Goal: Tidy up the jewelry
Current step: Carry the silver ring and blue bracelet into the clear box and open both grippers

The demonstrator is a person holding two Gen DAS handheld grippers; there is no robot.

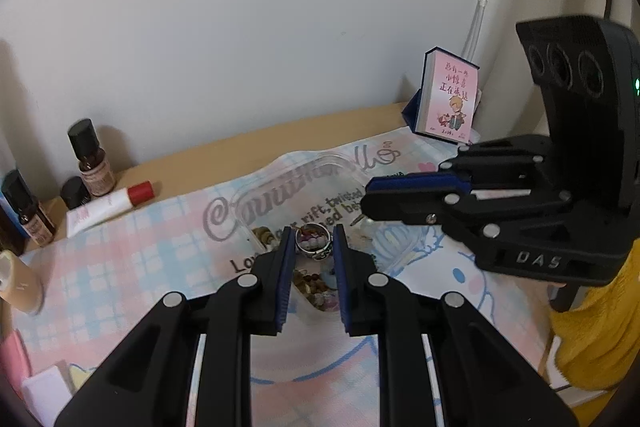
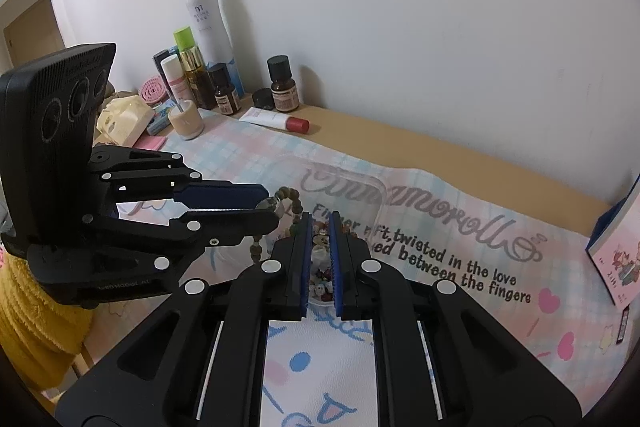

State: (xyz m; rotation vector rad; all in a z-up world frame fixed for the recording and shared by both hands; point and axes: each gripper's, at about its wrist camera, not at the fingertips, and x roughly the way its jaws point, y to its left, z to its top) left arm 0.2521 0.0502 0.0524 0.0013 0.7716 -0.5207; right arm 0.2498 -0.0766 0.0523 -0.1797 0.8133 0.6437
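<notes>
On the far left we see a crowd of bottles by the wall. We count one tall white spray can (image 2: pixel 208 15), one bottle with a green cap (image 2: pixel 187 45), two small brown bottles (image 2: pixel 284 85) with black caps, one white tube with a red cap (image 2: pixel 276 119) lying flat, and one tan cup (image 2: pixel 186 121). Some yellow fuzzy cloth (image 2: pixel 36 307) shows low at that side.

Next comes the left hand-held gripper (image 2: pixel 274 205). Its fingers are clamped on one bead bracelet (image 2: pixel 294 205), and the loop of brown beads hangs down from the tips, just above the box.

In the middle sits one clear box (image 2: pixel 360 183) on the mat. A jewelry pile (image 2: pixel 320 275) of little beads and charms lies inside it.

The right hand-held gripper (image 1: pixel 362 197) is over the box too, close to the left one. Its fingers are pressed together, and we cannot make out anything between them.

On the right stands one small pink book (image 1: pixel 450 95), leaning near the wall.

The things rest on a pink and blue checked mat (image 2: pixel 460 227) with a cartoon puppy and dark words. Under it is a light wood worktop (image 2: pixel 440 151), and behind is a plain white wall (image 2: pixel 400 27).

The left side is packed tight. The mat between the box and the book is bare, and so is the wood strip along the wall there.
</notes>
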